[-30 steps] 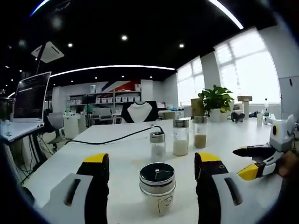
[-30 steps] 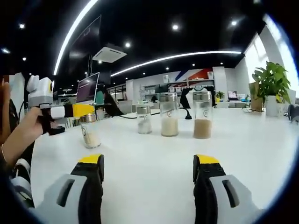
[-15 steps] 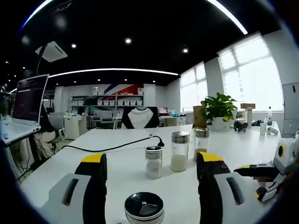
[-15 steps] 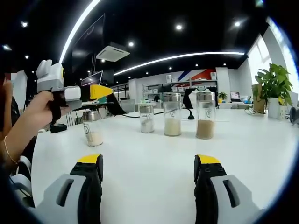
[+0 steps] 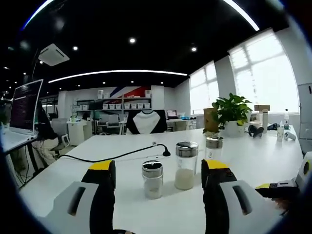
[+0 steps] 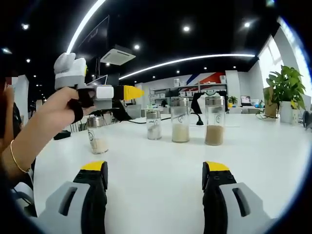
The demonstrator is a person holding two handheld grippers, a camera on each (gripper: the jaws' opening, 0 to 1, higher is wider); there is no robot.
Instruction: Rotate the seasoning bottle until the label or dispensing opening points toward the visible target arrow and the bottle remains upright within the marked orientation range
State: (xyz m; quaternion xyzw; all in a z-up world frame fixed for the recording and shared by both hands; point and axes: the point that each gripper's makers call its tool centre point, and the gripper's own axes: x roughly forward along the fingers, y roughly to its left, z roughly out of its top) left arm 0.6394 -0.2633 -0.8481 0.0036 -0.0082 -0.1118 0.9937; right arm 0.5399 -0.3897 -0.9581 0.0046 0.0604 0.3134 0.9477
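1. The white bench spreads across the lower half of the right gripper view.
2. Left hand-held gripper: jaws wide apart, nothing between them. In the right gripper view it hangs at upper left, above the short bottle.
3. Right hand-held gripper: jaws likewise wide, empty.
4. The seasoning bottle, short, stands upright at centre left, apart from three other jars to its right.
5. It looks like rigid, smooth, breakable glass, and light; grip the body below the metal cap, squarely, to avoid slipping.
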